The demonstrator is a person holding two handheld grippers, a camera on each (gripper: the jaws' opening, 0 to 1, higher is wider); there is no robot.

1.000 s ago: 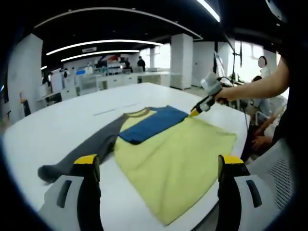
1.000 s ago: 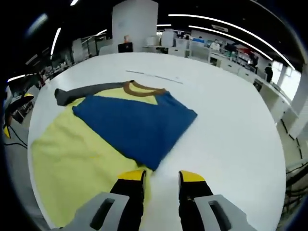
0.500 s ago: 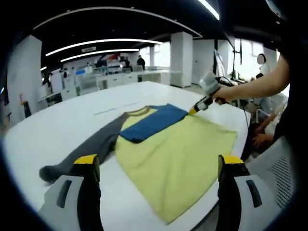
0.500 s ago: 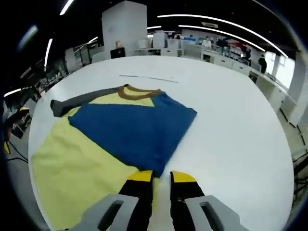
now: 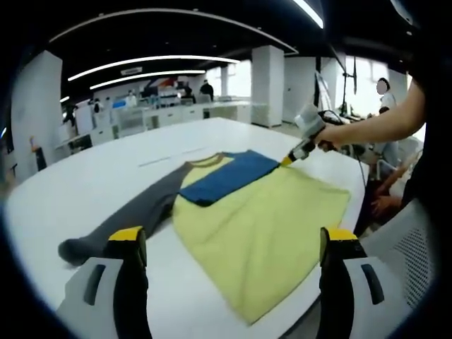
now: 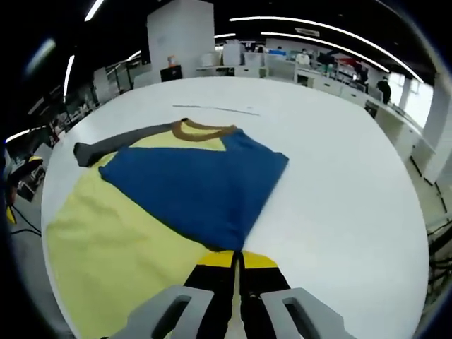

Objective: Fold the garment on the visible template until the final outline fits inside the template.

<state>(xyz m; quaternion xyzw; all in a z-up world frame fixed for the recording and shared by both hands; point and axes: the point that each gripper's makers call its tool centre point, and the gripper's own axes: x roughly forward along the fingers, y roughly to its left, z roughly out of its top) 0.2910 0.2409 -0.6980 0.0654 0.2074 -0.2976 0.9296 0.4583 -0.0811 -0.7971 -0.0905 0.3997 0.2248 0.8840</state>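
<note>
The right gripper, jaws pinched on the garment edge, may drag the blue sleeve askew, while the left gripper hangs wide open.

left tool: jaws wide apart, held level | right tool: jaws pressed together, arm outstretched

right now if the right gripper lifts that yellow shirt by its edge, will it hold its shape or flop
Probably flop: the shirt lies flat and its blue sleeve is already folded over, so it bends freely. The right gripper looks shut on one edge, so the rest would likely drag along the white table.
</note>
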